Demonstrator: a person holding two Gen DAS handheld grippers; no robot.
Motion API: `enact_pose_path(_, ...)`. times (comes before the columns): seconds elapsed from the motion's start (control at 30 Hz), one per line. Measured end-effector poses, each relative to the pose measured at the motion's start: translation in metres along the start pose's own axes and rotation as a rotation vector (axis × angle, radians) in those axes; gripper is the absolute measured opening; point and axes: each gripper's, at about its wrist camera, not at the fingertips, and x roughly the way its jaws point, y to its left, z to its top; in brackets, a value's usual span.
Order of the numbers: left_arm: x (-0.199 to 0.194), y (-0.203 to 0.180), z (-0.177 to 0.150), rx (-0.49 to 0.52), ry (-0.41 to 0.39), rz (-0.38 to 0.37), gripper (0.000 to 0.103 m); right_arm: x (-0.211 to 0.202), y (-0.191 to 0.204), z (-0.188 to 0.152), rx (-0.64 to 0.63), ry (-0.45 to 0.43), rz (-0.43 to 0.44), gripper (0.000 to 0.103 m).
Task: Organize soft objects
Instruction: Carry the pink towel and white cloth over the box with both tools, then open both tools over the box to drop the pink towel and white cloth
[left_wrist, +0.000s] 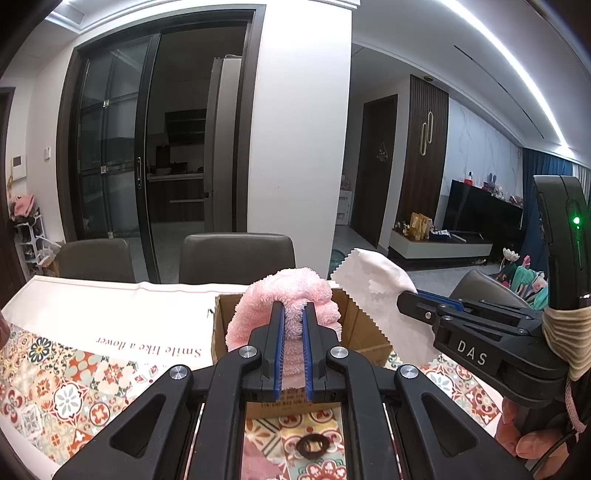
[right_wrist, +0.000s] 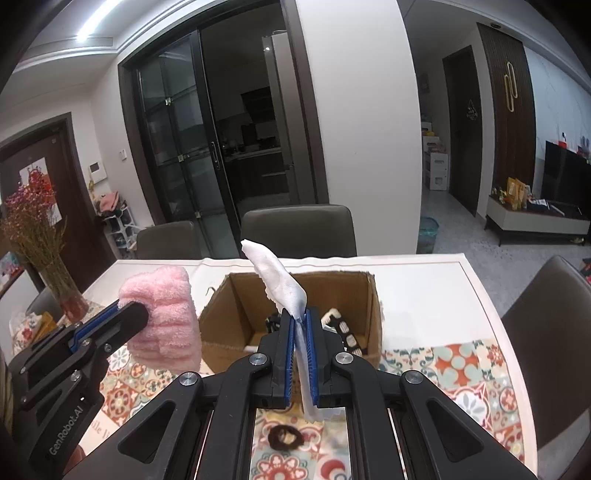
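The left gripper (left_wrist: 293, 314) was clamped on a pink fluffy towel (right_wrist: 162, 317), held up just left of the open cardboard box (right_wrist: 236, 314). The right gripper (right_wrist: 300, 321) pinched a white cloth (right_wrist: 280, 284) above the box (dark patterned items lay inside). A brown hair tie (right_wrist: 286, 435) lay on the tablecloth (right_wrist: 461, 373) before it.

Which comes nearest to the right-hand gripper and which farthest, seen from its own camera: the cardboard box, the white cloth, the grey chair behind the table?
1. White cloth: pinched between the fingers of the right gripper, sticking up.
2. Cardboard box: just beyond the fingertips, open, on the table.
3. Grey chair: past the table's far edge, behind the box.
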Motion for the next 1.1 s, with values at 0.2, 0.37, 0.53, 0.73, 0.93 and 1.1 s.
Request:
enact_pose_path(0.2, 0.020, 0.007, 0.009, 0.009, 0.001, 0.002, 0.010, 0.020, -0.001, 0.011, -0.014, 0.006, 0.001, 0.008)
enact_pose_path(0.37, 0.041, 0.013, 0.013, 0.011, 0.021, 0.003, 0.010, 0.040, -0.001, 0.017, -0.023, 0.022, -0.001, 0.008)
enact_pose_path(0.53, 0.065, 0.016, 0.014, 0.003, 0.057, -0.002, 0.010, 0.061, -0.003, 0.019, -0.031, 0.050, -0.007, 0.008)
enact_pose_path(0.73, 0.095, 0.022, 0.012, -0.007, 0.117, -0.013, 0.011, 0.086, -0.004, 0.017, -0.040, 0.097, -0.011, 0.008)
enact_pose_path(0.93, 0.128, 0.028, 0.003, -0.021, 0.195, -0.017, 0.012, 0.115, -0.007, 0.010, -0.050, 0.166, -0.013, 0.008)
enact_pose_path(1.1, 0.147, 0.028, -0.008, -0.032, 0.253, -0.019, 0.016, 0.133, -0.010, 0.002, -0.057, 0.216, -0.031, 0.010)
